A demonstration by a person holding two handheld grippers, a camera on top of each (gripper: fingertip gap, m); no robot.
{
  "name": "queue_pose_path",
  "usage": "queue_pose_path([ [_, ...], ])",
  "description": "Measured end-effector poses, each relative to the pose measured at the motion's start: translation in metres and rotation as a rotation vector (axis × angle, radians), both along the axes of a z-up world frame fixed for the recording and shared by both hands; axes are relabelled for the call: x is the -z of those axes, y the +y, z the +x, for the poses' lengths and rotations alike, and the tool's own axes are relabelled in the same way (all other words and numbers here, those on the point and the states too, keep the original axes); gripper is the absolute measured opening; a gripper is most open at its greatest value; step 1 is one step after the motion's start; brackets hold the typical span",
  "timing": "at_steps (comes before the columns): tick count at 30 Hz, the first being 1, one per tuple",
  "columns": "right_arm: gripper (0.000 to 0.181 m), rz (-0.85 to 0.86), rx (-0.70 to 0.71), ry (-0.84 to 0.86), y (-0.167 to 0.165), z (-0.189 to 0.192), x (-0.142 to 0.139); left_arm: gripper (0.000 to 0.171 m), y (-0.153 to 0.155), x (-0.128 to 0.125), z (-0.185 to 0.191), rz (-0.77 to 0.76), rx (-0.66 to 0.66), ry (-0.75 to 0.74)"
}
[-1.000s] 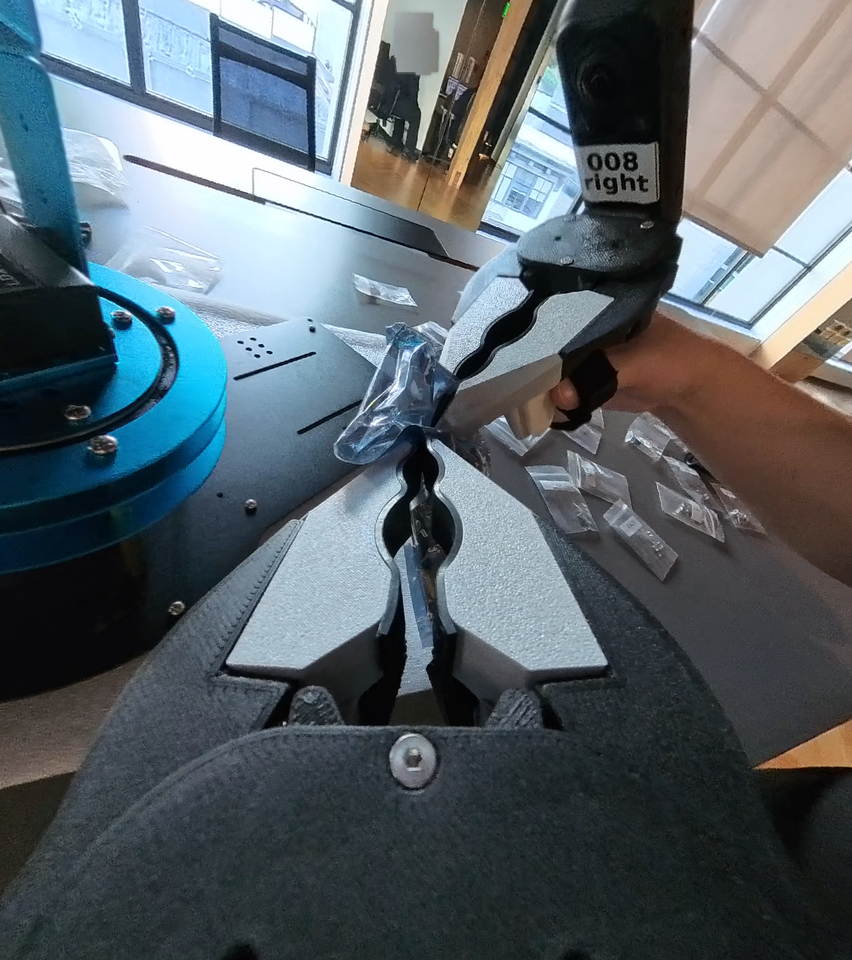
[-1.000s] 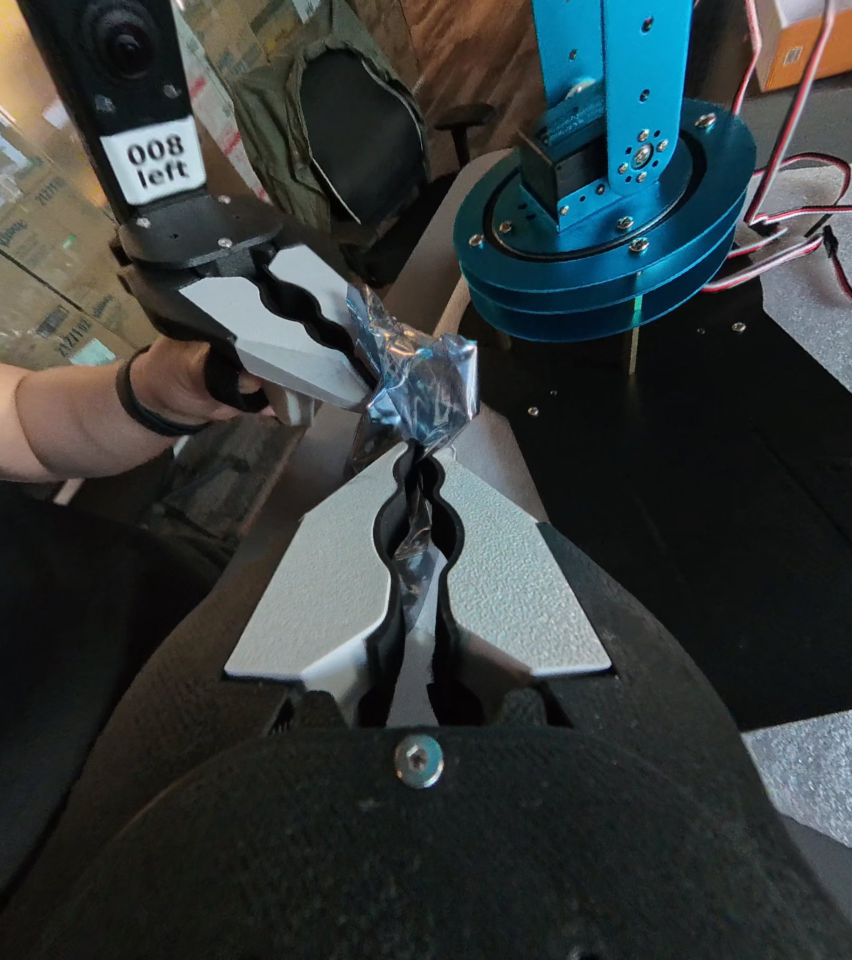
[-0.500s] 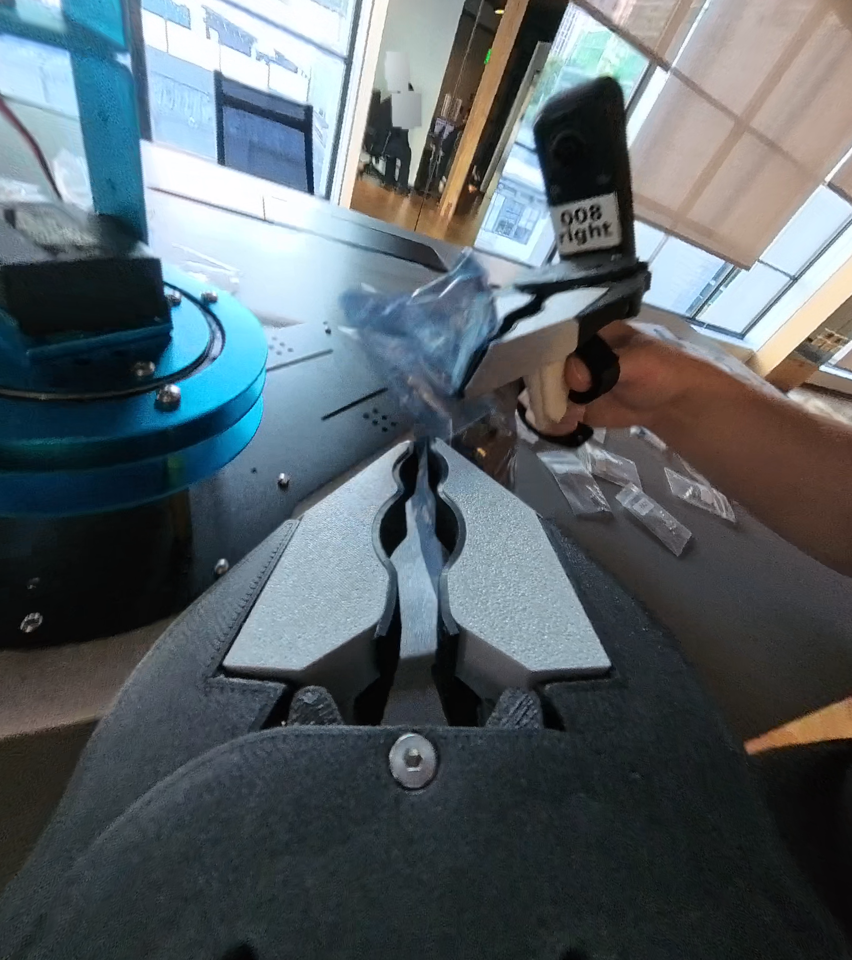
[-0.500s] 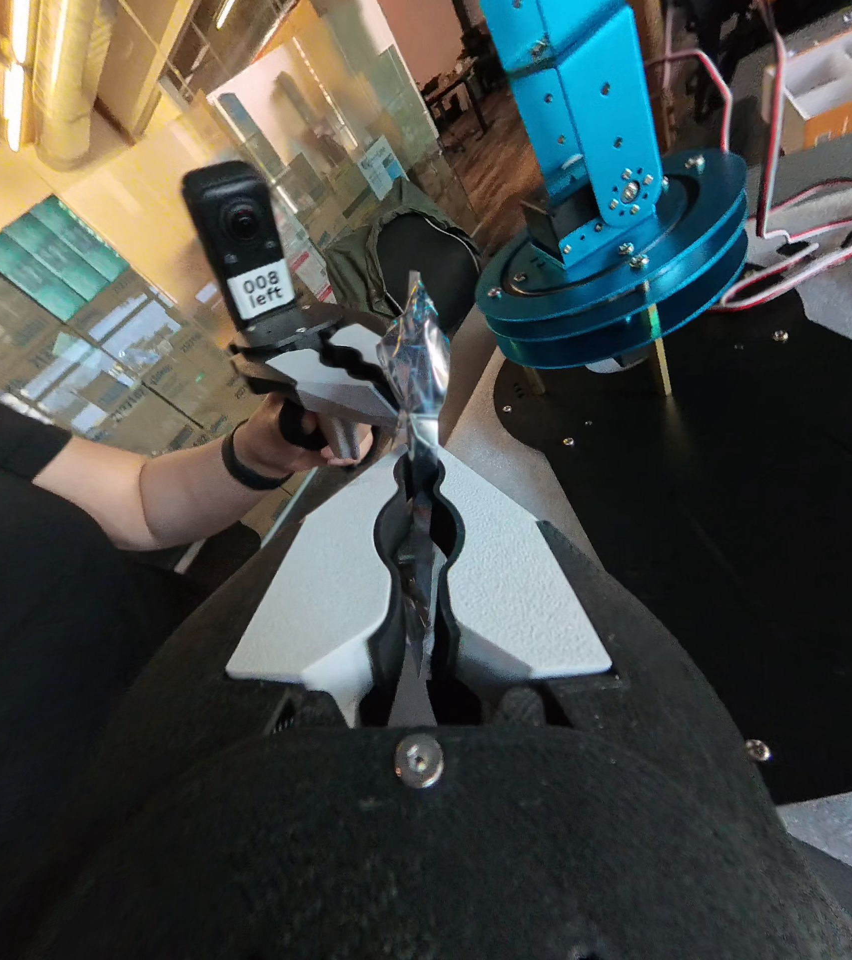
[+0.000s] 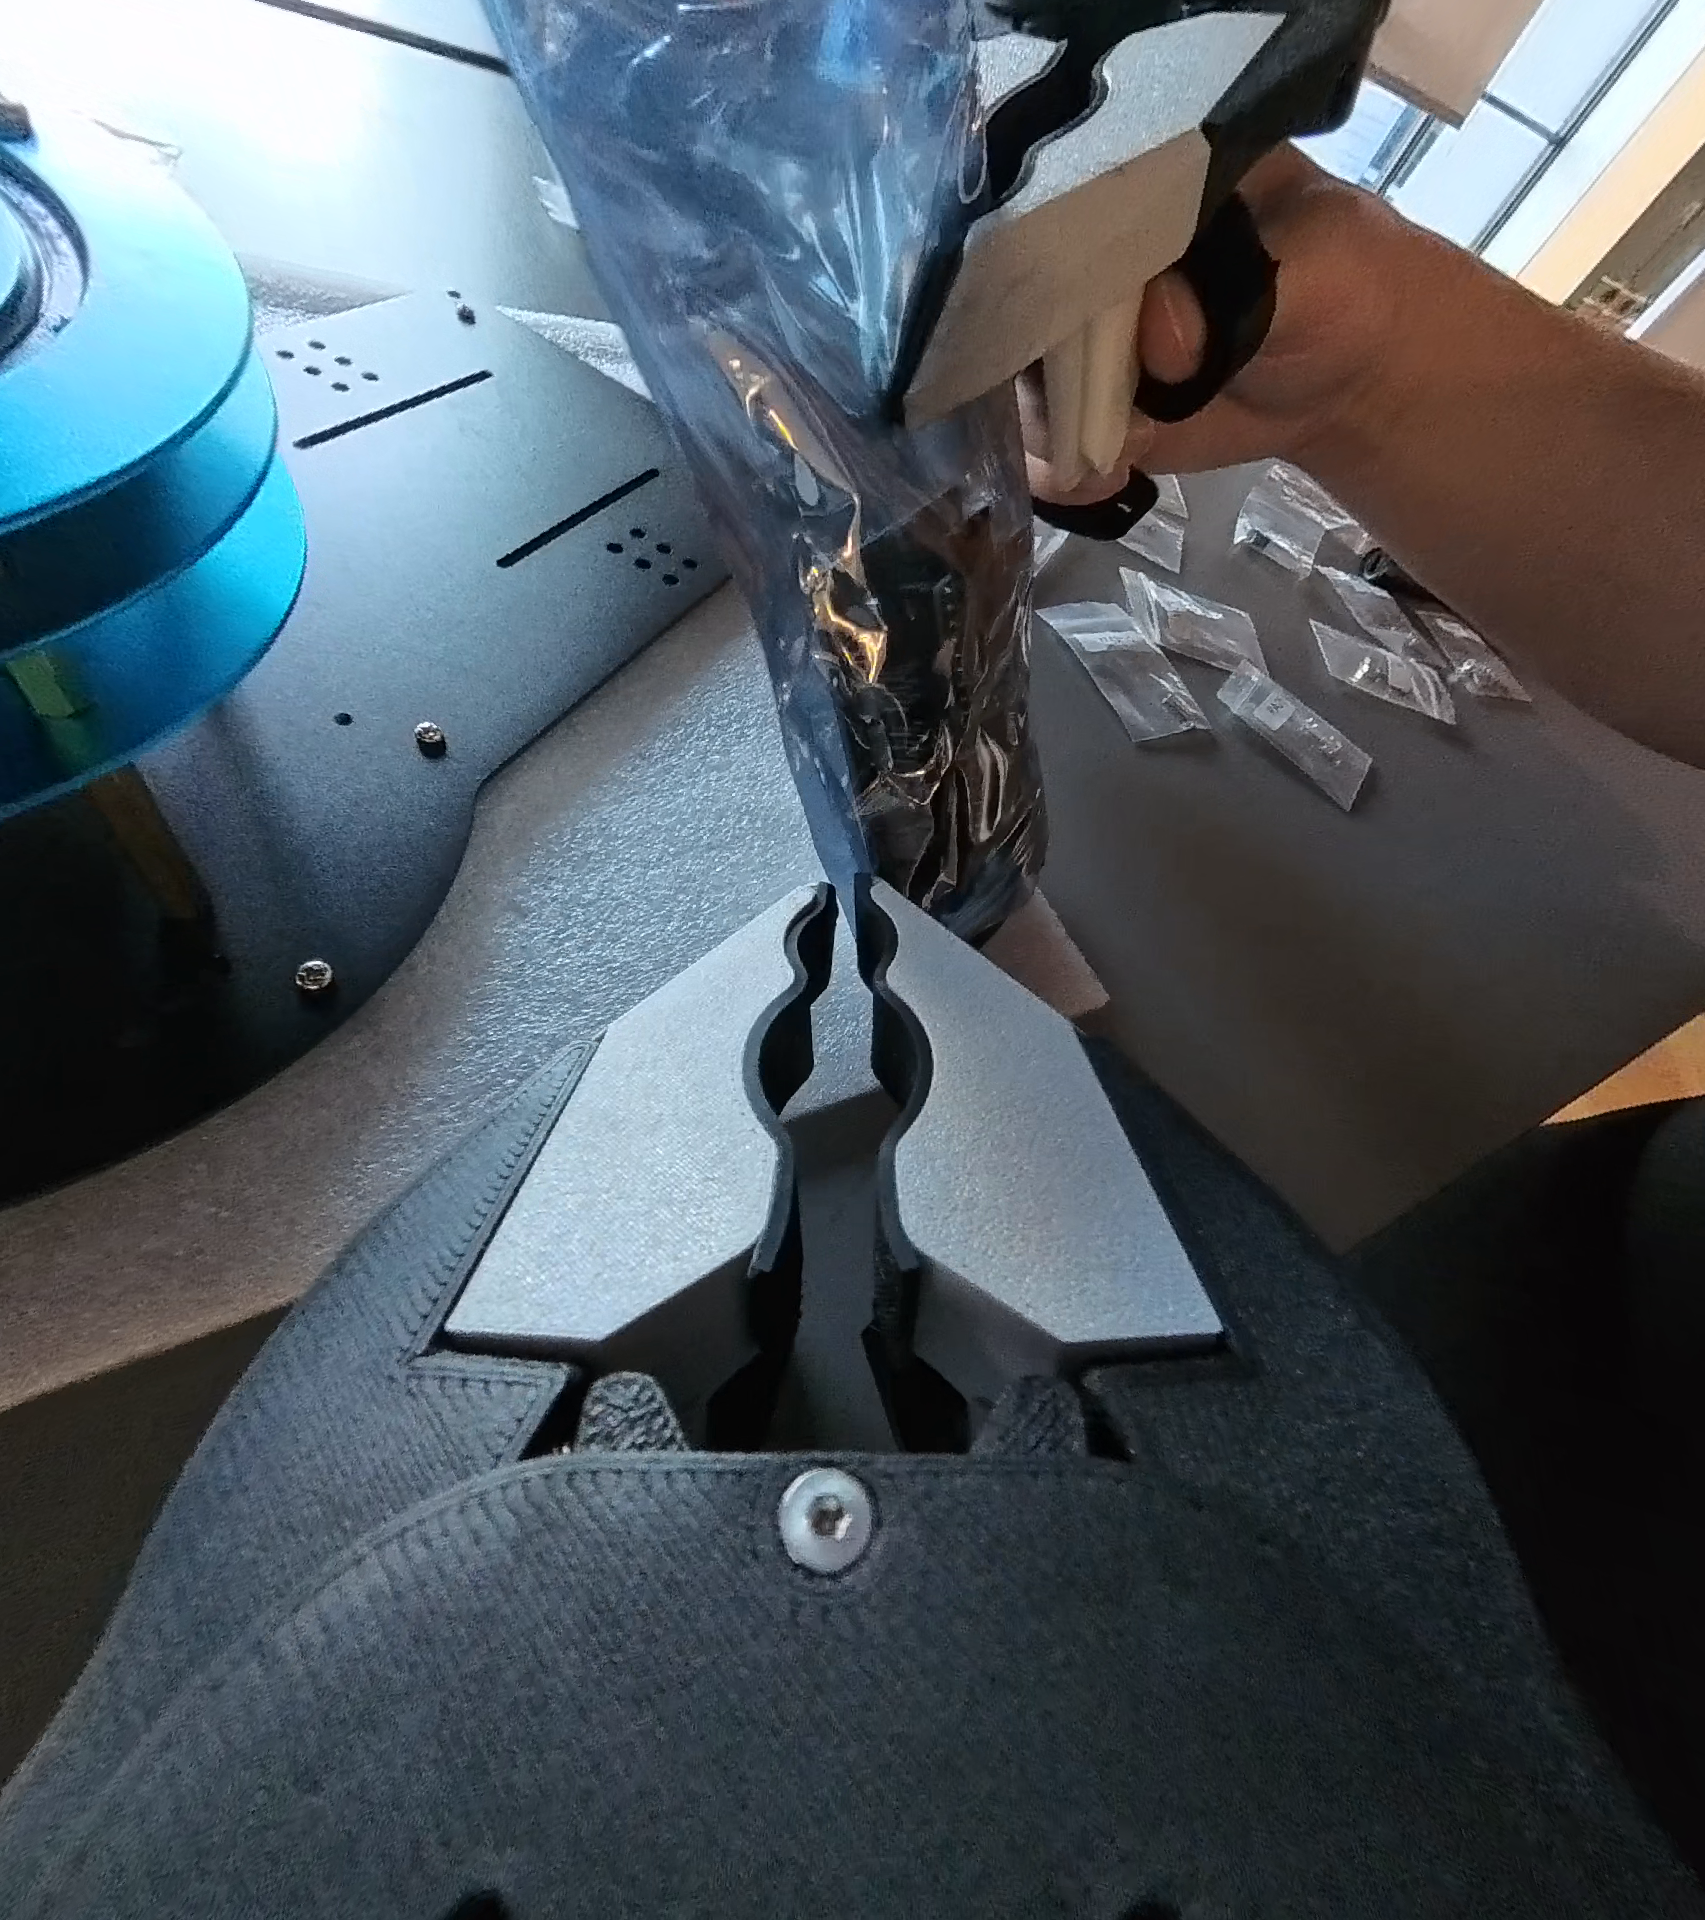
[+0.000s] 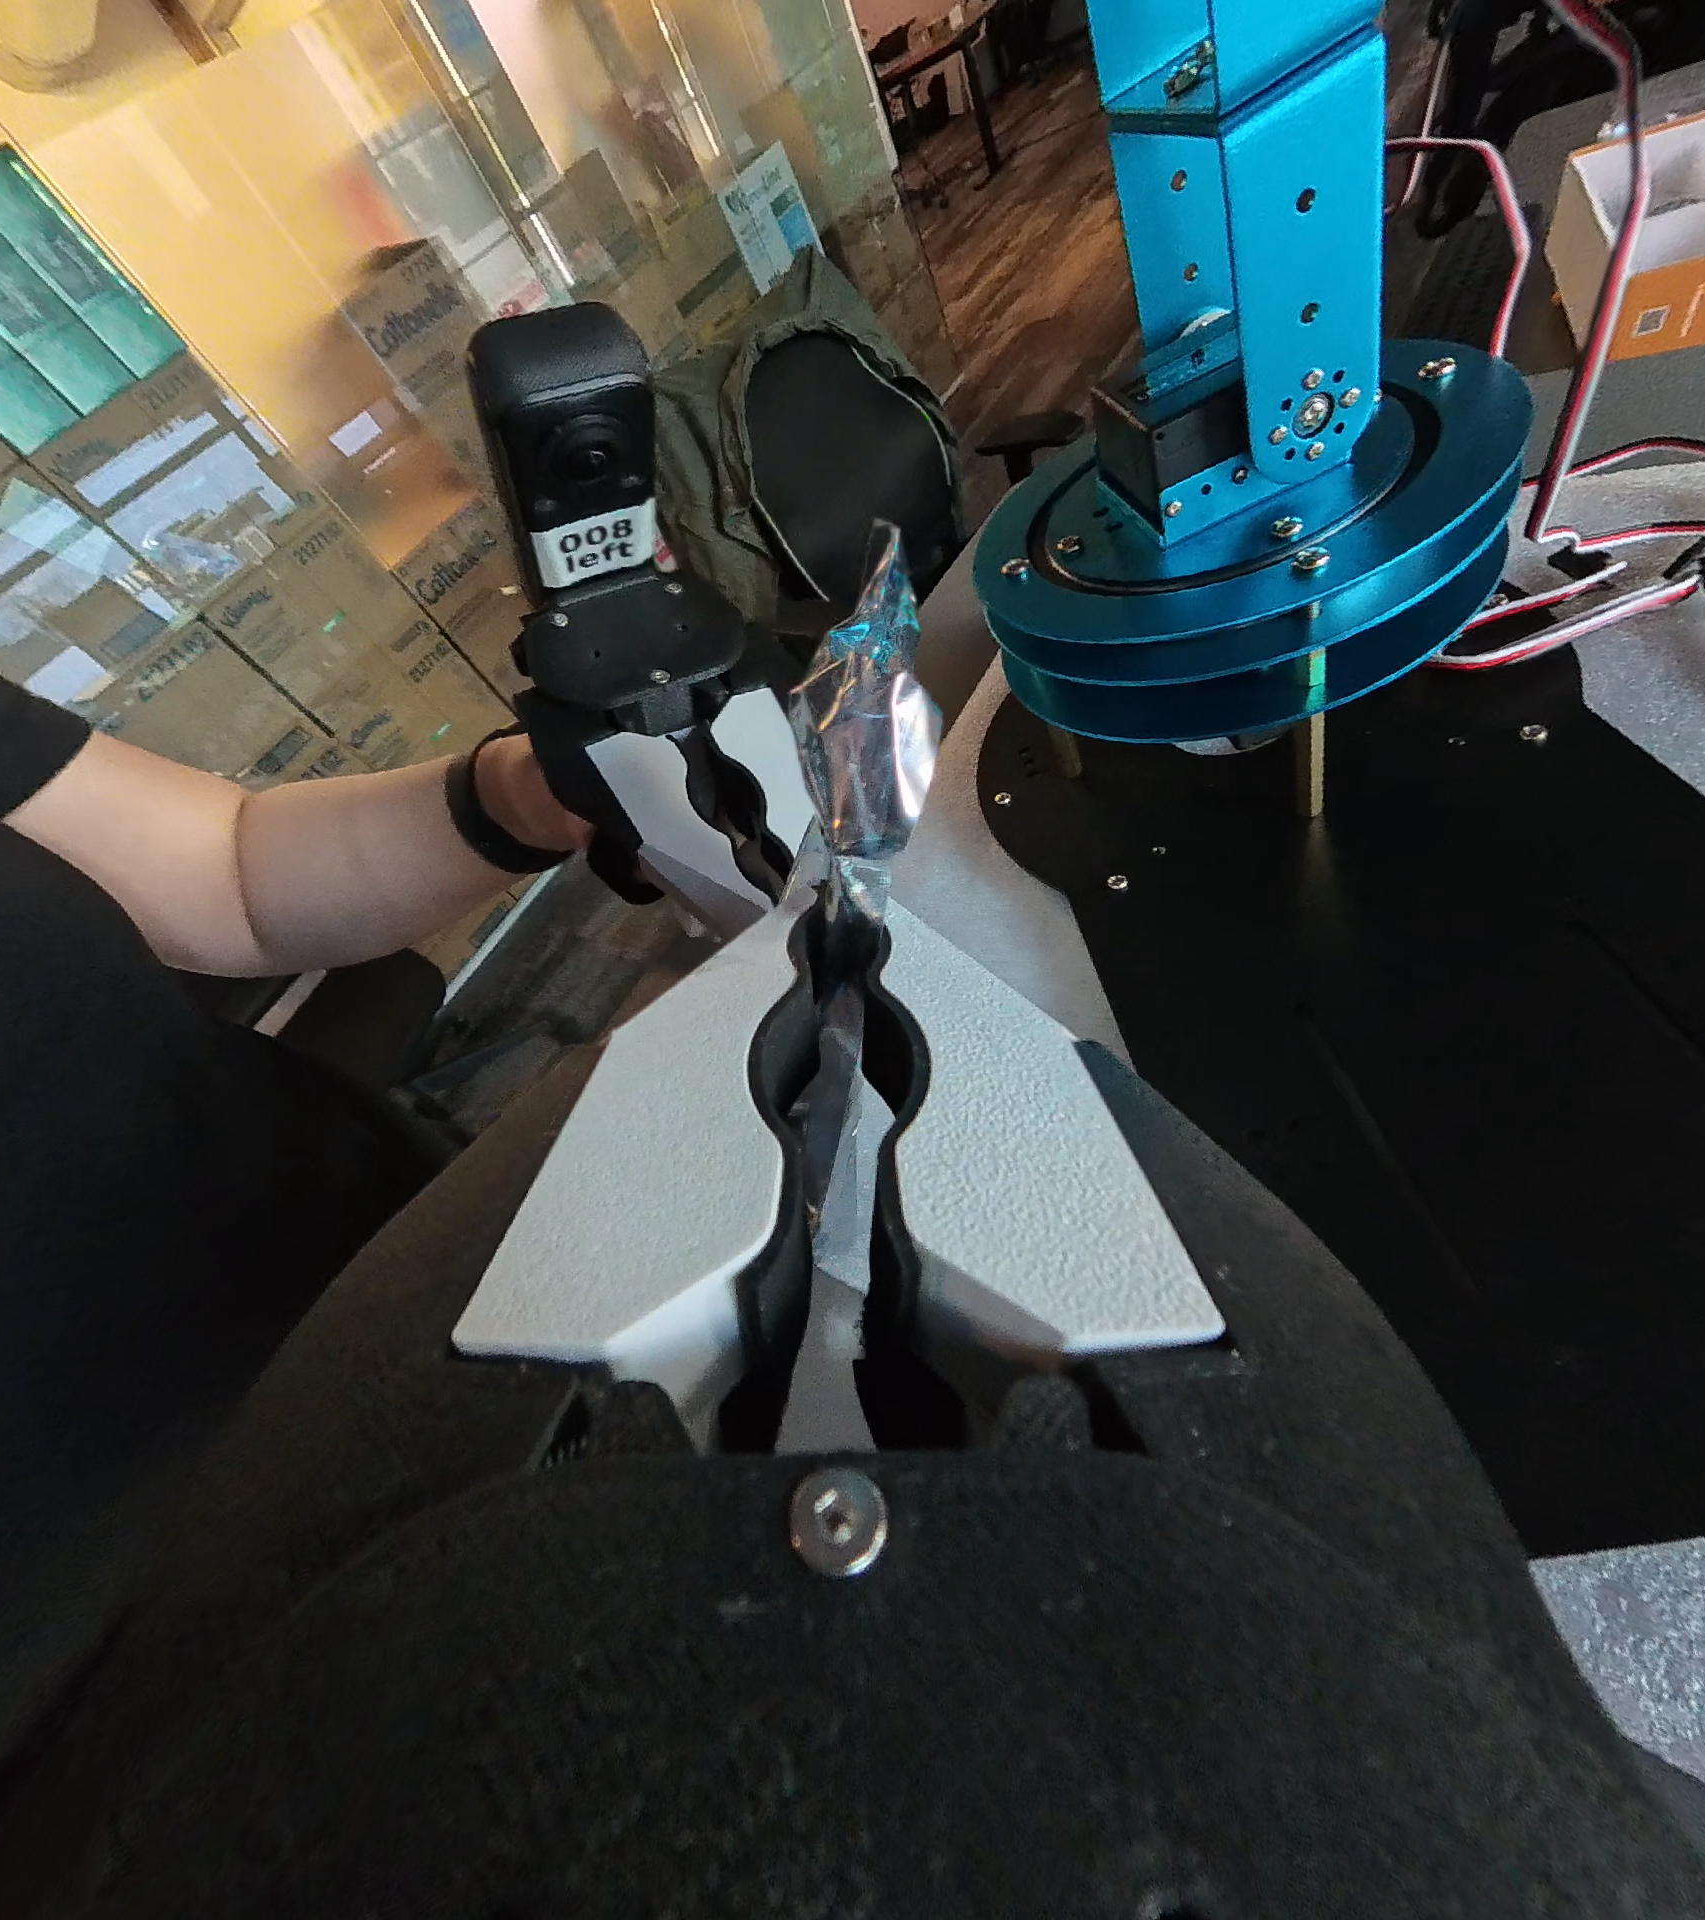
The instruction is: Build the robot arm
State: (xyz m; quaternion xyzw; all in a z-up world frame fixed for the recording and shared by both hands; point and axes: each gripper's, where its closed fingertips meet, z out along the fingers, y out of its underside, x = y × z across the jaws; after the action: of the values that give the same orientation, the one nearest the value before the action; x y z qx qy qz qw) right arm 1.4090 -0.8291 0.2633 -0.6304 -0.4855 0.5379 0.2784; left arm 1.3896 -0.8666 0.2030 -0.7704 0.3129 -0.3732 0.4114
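Above the grey table [image 5: 1243, 935] my right tongs [image 6: 843, 914] stayed clenched on a blue-tinted bag [image 5: 827, 416]; left tongs [image 5: 853, 904] pinched its lower edge, barely parted.

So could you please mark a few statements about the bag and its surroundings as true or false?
1. The right gripper is shut on the bag. True.
2. The bag lies flat on the mat. False: it is held up in the air, above the mat.
3. Small clear packets lie on the mat. True.
4. In the left wrist view, the blue base is to the right of the bag. False: the base is on its left.
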Motion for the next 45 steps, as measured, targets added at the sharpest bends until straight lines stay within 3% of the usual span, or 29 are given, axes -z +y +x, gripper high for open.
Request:
queue_pose_path([
  [7, 0.0, 0.041, 0.015, 0.009, 0.002, 0.0, 0.002, 0.002, 0.001, 0.001, 0.001, 0.017, -0.026, 0.013],
  [15, 0.0, 0.168, 0.027, -0.005, 0.0, 0.001, 0.003, 0.0, -0.001, 0.005, 0.004, 0.274, -0.062, 0.211],
  [20, 0.0, 0.214, 0.01, -0.009, -0.004, 0.002, 0.004, 0.0, -0.003, 0.005, 0.005, 0.302, -0.029, 0.219],
  [28, 0.0, 0.322, -0.007, -0.041, -0.011, 0.002, 0.009, 0.0, -0.004, 0.002, 0.006, 0.485, -0.056, 0.32],
  [32, 0.0, 0.331, 0.002, -0.059, -0.008, 0.003, 0.011, 0.0, -0.003, 0.0, 0.003, 0.465, -0.068, 0.273],
  [38, 0.0, 0.393, -0.011, -0.074, -0.012, 0.003, 0.009, 0.002, -0.001, -0.013, -0.006, 0.346, -0.107, 0.078],
  [42, 0.0, 0.364, -0.033, -0.082, -0.017, 0.003, 0.008, 0.019, -0.001, -0.009, -0.001, 0.219, -0.058, 0.015],
  [44, 0.0, 0.357, -0.036, -0.092, -0.018, 0.003, 0.009, 0.016, 0.0, -0.01, 0.002, 0.18, -0.038, 0.004],
  [45, 0.0, 0.362, -0.032, -0.108, -0.017, 0.003, 0.01, 0.006, -0.001, -0.009, 0.003, 0.164, -0.017, 0.002],
])
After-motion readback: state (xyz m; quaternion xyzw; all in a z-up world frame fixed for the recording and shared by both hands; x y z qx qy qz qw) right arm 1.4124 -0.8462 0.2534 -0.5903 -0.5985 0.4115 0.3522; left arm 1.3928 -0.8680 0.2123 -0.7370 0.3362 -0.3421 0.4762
